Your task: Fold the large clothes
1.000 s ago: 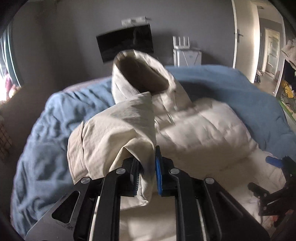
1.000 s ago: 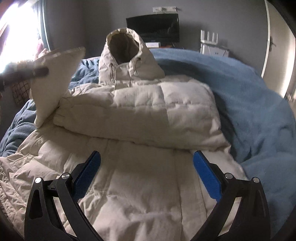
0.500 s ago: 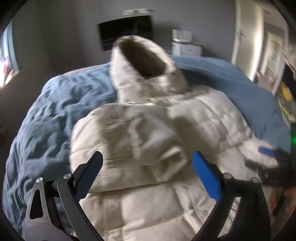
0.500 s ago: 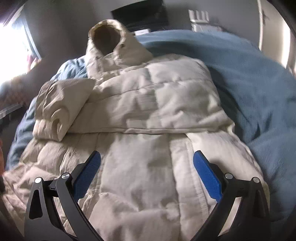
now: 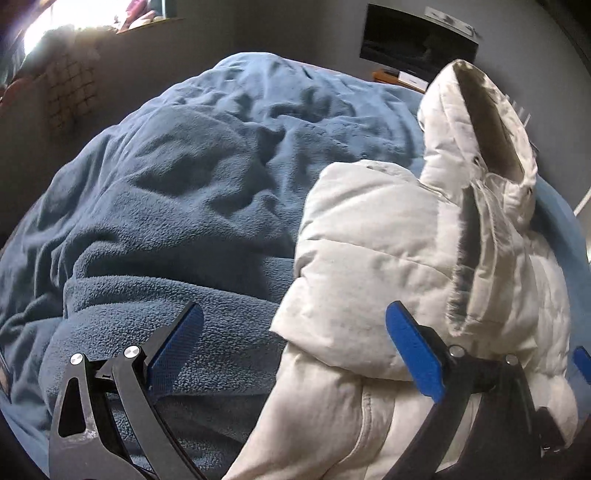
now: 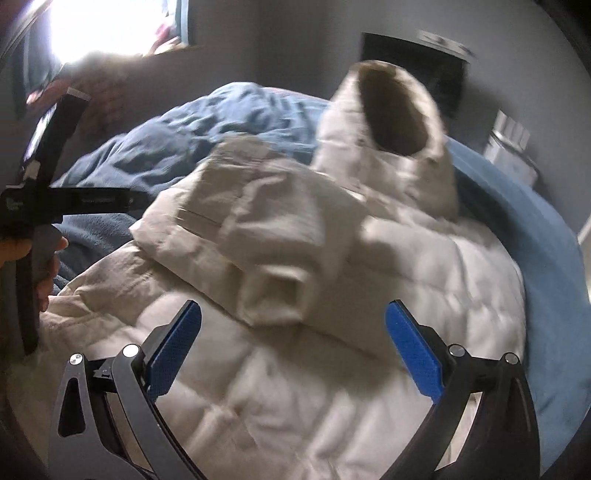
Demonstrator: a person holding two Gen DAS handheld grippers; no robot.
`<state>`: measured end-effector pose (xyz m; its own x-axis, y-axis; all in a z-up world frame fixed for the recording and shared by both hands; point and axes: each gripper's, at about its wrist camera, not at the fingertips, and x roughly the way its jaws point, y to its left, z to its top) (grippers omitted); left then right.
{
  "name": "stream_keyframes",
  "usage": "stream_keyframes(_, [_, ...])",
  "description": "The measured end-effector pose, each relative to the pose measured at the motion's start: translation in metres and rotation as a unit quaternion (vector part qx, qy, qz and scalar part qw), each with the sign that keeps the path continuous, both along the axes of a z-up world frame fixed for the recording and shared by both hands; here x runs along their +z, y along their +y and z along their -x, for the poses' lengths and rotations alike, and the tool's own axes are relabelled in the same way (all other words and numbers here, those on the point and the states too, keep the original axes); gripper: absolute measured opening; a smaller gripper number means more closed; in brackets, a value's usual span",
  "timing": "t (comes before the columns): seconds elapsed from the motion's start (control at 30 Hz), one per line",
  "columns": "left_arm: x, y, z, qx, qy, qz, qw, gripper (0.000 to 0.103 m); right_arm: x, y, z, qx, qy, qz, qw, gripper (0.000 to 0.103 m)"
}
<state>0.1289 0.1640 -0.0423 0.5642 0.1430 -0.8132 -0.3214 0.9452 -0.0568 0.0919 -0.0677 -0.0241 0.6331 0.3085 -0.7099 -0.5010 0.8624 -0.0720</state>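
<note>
A cream puffer jacket lies face up on a blue fleece blanket, with its hood standing up at the far end. My left gripper is open over the jacket's left edge, one pad above the blanket and the other above the jacket's shoulder, and it holds nothing. In the right wrist view a sleeve lies folded across the chest with its cuff facing me. My right gripper is open above the jacket's lower body, empty. A hand holds the left gripper's black frame at the left.
The blanket spreads over the bed on both sides of the jacket. A dark screen hangs on the grey wall behind the hood. A bright window is at the upper left, and a white box stands at the right.
My left gripper let go of the sleeve and opened, then swung left and down to the jacket's left edge. The sleeve now lies across the chest. My right gripper shifted and rolled, staying open.
</note>
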Motion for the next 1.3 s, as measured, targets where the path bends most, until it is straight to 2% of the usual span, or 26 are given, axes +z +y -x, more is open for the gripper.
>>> stream_keyframes(0.23, [-0.008,0.006,0.001,0.009,0.006,0.014,0.9998,0.095,-0.029,0.063,-0.035,0.015,-0.017,0.076,0.997,0.095])
stream_keyframes(0.3, [-0.009,0.005,0.000,0.007,0.009,0.013,0.9999,0.095,-0.035,0.066,-0.041,0.010,-0.025,0.086,0.996,0.080])
stream_keyframes(0.33, [-0.009,0.005,0.000,0.005,0.008,0.012,0.9999,0.095,-0.035,0.065,-0.042,0.005,-0.033,0.090,0.995,0.067])
stream_keyframes(0.47, [-0.010,0.002,0.000,-0.002,0.007,0.011,0.9999,0.095,-0.022,0.046,-0.040,-0.008,-0.049,0.058,0.997,0.058])
stream_keyframes(0.67, [-0.010,-0.008,-0.002,-0.015,0.009,-0.004,0.9998,0.095,-0.004,-0.004,-0.035,-0.060,-0.026,-0.013,0.998,0.058])
stream_keyframes(0.83, [-0.008,-0.013,-0.001,-0.024,0.007,-0.016,0.9995,0.095,0.001,-0.045,-0.034,-0.103,-0.009,-0.045,0.994,0.058])
stream_keyframes(0.97, [-0.008,-0.018,-0.001,-0.032,0.008,-0.022,0.9992,0.095,-0.004,-0.083,-0.038,-0.139,0.027,-0.076,0.987,0.061])
stream_keyframes(1.03, [-0.008,-0.021,0.000,-0.036,0.007,-0.028,0.9989,0.095,-0.011,-0.103,-0.040,-0.157,0.049,-0.099,0.981,0.066])
stream_keyframes(1.2, [-0.007,-0.029,0.000,-0.050,0.005,-0.047,0.9976,0.095,-0.025,-0.139,-0.048,-0.193,0.087,-0.163,0.964,0.066])
stream_keyframes(1.23, [-0.007,-0.031,0.000,-0.053,0.004,-0.050,0.9973,0.095,-0.026,-0.142,-0.048,-0.195,0.089,-0.169,0.962,0.063])
stream_keyframes(1.27, [-0.007,-0.032,0.000,-0.055,0.004,-0.053,0.9970,0.095,-0.026,-0.147,-0.048,-0.198,0.086,-0.177,0.960,0.042])
stream_keyframes(1.3, [-0.007,-0.034,0.000,-0.058,0.004,-0.056,0.9968,0.095,-0.026,-0.147,-0.048,-0.200,0.082,-0.173,0.961,0.034])
